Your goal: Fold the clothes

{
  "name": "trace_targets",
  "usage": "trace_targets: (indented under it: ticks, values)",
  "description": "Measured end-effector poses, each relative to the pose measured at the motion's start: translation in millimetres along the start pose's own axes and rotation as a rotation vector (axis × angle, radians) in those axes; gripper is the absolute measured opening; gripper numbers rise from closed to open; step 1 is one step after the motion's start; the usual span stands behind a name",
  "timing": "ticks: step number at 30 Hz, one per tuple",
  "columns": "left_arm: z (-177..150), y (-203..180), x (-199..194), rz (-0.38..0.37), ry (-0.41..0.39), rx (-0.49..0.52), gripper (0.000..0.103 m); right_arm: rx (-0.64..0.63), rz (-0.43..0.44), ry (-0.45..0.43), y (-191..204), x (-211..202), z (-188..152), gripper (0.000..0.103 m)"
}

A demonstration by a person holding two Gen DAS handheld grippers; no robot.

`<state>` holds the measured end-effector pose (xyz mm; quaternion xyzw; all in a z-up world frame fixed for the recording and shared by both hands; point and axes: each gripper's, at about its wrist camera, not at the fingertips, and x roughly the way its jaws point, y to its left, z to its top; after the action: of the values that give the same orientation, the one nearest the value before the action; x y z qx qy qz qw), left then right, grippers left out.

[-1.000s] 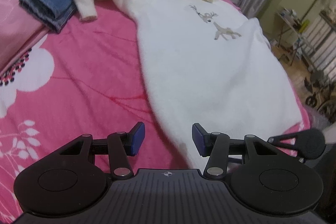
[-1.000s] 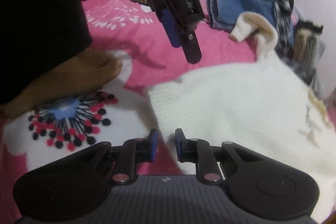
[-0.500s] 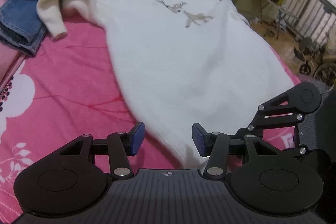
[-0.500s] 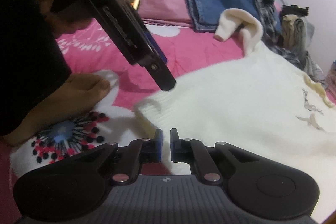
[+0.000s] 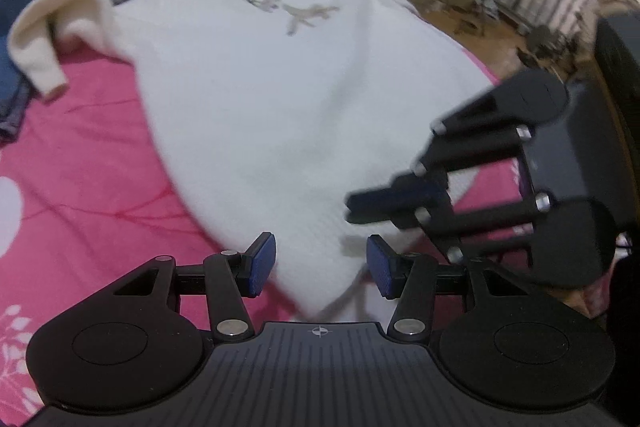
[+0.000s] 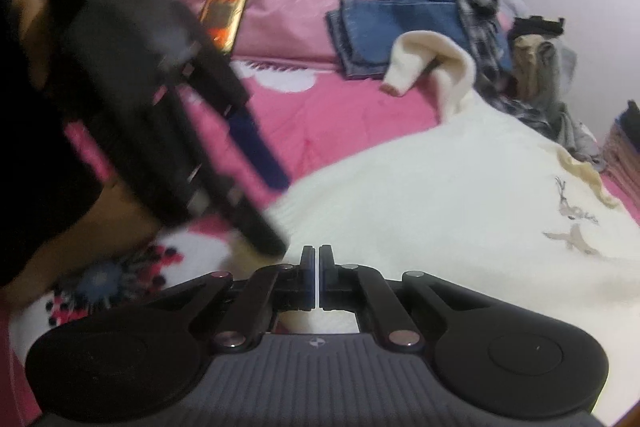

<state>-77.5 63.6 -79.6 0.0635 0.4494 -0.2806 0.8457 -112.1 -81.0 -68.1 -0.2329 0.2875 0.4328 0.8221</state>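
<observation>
One white sweater (image 5: 280, 99), two grippers, left gripper (image 5: 321, 264), right gripper (image 6: 317, 277)

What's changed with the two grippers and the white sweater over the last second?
The right gripper narrowed from a small gap to nearly shut at the white sweater hem; whether it pinches fabric is unclear. The left gripper stayed open and swung toward that hem corner, the other gripper coming alongside. The sweater stayed spread on the pink bedspread, sleeve curled, jeans unmoved.
</observation>
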Motion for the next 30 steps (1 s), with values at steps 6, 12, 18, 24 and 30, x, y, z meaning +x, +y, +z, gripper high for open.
trace_targets:
  ticks: [6, 12, 18, 24, 30]
  values:
    - [1.7, -10.3, 7.8, 0.077, -0.024, 0.113, 0.05, 0.115, 0.032, -0.013, -16.7, -1.4, 1.8, 0.0]
    - [1.0, -33.2, 10.6, 0.147, -0.06, 0.316, 0.05, 0.136, 0.037, -0.025, -20.8, -3.5, 2.0, 0.0]
    - [-7.5, -45.5, 5.8, 0.108, -0.061, 0.403, 0.05, 0.156, 0.033, -0.015, -30.4, -6.7, -0.4, 0.001]
    - [-27.2, -55.9, 8.5, 0.108, 0.006, 0.51, 0.05, 0.087, 0.067, 0.073, -24.6, -15.4, -18.3, 0.01]
    - [-29.9, -60.5, 13.6, 0.143, 0.012, 0.543, 0.05, -0.083, 0.069, 0.117, 5.9, -9.7, -30.1, 0.029]
